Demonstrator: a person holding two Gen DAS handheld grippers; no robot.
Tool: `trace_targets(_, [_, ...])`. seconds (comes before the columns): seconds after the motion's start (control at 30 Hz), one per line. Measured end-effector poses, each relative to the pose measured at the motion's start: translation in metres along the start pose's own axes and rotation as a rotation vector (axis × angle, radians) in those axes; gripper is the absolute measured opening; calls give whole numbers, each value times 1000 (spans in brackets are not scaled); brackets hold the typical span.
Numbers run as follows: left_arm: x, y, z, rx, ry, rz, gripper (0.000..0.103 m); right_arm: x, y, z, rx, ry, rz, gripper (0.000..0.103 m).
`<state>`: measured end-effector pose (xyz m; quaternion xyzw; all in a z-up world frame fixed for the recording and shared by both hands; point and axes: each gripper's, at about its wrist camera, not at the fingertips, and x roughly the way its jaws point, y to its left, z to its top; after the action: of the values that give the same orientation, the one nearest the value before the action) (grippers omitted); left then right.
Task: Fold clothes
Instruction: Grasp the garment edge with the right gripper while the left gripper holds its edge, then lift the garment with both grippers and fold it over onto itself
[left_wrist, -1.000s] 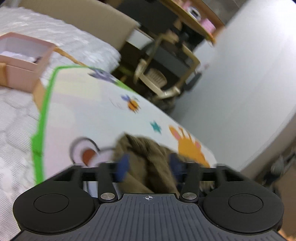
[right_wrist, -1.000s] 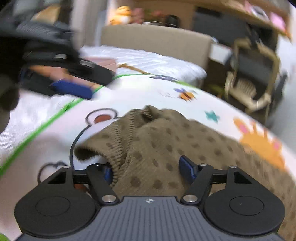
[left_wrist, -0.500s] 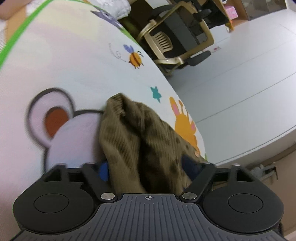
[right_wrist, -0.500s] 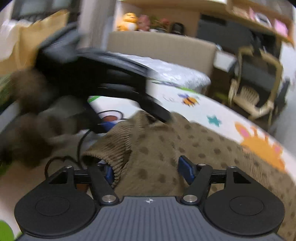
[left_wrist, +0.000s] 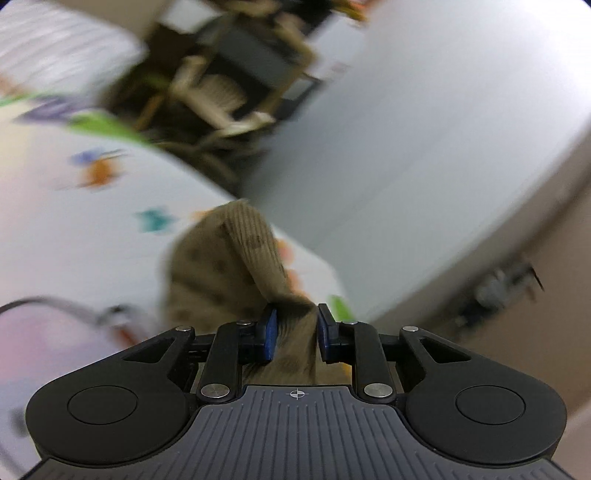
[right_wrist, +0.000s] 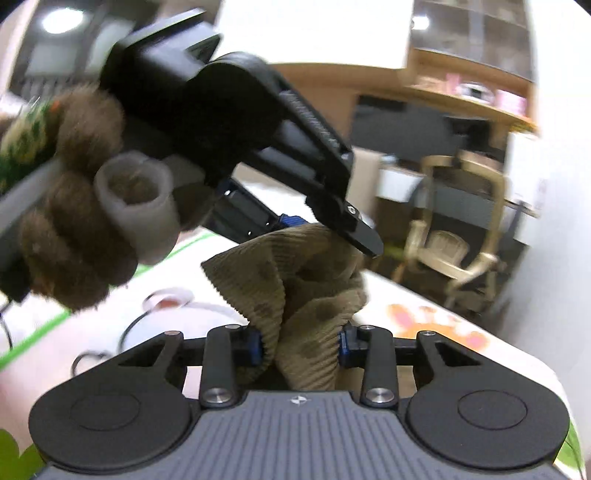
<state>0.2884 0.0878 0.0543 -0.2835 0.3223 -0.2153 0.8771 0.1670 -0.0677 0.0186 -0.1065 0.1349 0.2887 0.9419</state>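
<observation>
A brown knitted garment with dark dots (left_wrist: 225, 258) hangs bunched above a white cartoon-print mat (left_wrist: 74, 221). My left gripper (left_wrist: 295, 334) has its jaws closing, the blue pads pinching a fold of the knit. In the right wrist view the same garment (right_wrist: 291, 273) is lifted off the mat (right_wrist: 443, 321). My right gripper (right_wrist: 301, 341) is also closing, its pads pressing a thick bunch of it. The left gripper (right_wrist: 332, 221), held by a hand in a furry brown glove (right_wrist: 74, 229), grips the garment's upper edge just ahead.
A wooden chair (right_wrist: 458, 236) stands past the mat's far edge, also visible as a blurred chair (left_wrist: 229, 85) in the left wrist view. A light floor (left_wrist: 424, 140) lies to the right. Shelves (right_wrist: 461, 96) run along the back wall.
Both grippers have closed on the garment and risen, lifting it off the mat into a bunch. The left gripper swung right and now sits close in front of the right one.
</observation>
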Motion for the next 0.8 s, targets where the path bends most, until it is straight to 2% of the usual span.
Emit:
trace_targets(0.13, [58, -58, -4, 90, 82, -69, 26, -31, -59, -17, 104, -4, -115, 34])
trace_targets(0.17, [69, -68, -4, 97, 96, -84, 29, -34, -73, -25, 121, 13, -152, 34])
trace_targets(0.23, [82, -83, -5, 103, 117, -118, 36, -31, -100, -46, 186, 107, -206, 34])
trace_targets(0.3, [78, -91, -6, 128, 112, -133, 55, -29, -126, -68, 278, 198, -232, 34])
trace_targets(0.33, [69, -92, -8, 148, 98, -119, 59, -28, -138, -80, 344, 240, -223, 34])
trace_targets(0.4, [54, -83, -8, 172, 66, -65, 69, -32, -153, -94, 425, 254, -198, 34])
trace_targets(0.47, [37, -62, -14, 170, 47, 19, 71, -37, -164, -99, 484, 235, -169, 34])
trace_targets(0.57, [35, -22, -27, 106, 72, 138, 69, -43, -177, -92, 518, 168, -134, 36])
trace_targets(0.63, [40, 1, -36, 48, 97, 160, 68, -43, -185, -78, 522, 96, -116, 53])
trace_targets(0.67, [42, 10, -40, 24, 107, 159, 66, -45, -187, -72, 521, 64, -113, 69])
trace_targets(0.7, [45, 16, -44, 6, 113, 150, 65, -46, -190, -66, 519, 33, -109, 79])
trace_targets(0.8, [56, 25, -50, -18, 99, 107, 65, -40, -198, -51, 490, -16, -64, 87])
